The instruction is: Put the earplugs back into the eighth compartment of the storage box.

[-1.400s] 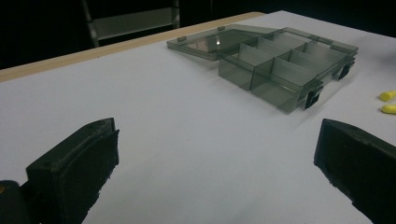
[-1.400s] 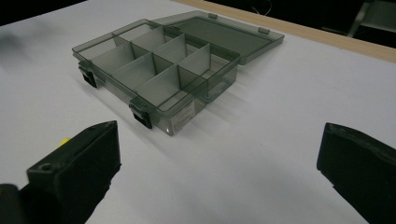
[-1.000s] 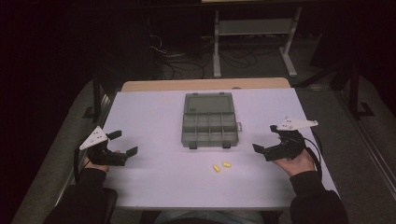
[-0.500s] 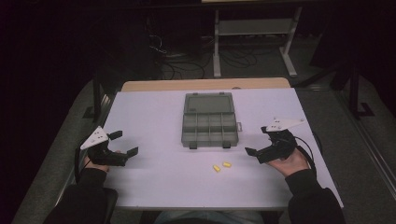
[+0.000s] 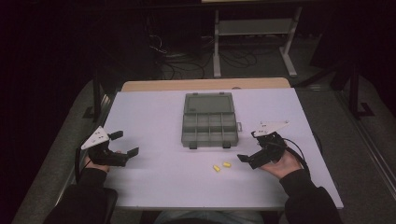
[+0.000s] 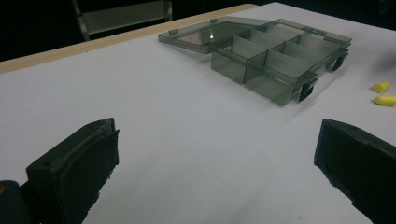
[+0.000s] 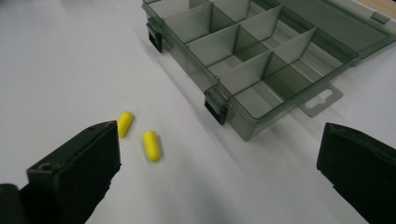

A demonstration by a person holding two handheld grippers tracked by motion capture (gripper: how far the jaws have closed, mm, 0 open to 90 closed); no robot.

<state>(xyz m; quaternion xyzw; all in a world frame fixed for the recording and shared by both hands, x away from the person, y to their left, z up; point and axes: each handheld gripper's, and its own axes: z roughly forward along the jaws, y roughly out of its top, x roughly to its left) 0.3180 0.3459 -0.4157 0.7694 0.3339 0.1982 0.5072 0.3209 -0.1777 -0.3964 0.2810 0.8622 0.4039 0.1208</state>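
Observation:
A grey see-through compartment box point(image 5: 209, 129) lies open mid-table, its lid point(image 5: 208, 102) flat behind it and its compartments point(image 7: 243, 51) looking empty. Two small yellow capsule-shaped pieces point(image 5: 216, 168) point(image 5: 227, 164) lie on the white table just in front of the box. My right gripper point(image 5: 250, 147) is open, low over the table just right of them. In the right gripper view the pieces point(image 7: 124, 123) point(image 7: 151, 145) lie beside its left jaw. My left gripper point(image 5: 125, 143) is open at the table's left, holding nothing. From it the box point(image 6: 280, 56) and the pieces point(image 6: 380, 87) sit far off.
The white table point(image 5: 154, 116) has a wooden strip along its far edge point(image 5: 205, 84). Beyond it stand a metal rack point(image 5: 254, 28) and cables on a dark floor. A cable point(image 5: 299, 154) trails from the right gripper.
My right gripper has moved left and lower, toward the yellow pieces. The left gripper, the box and the pieces have stayed where they were.

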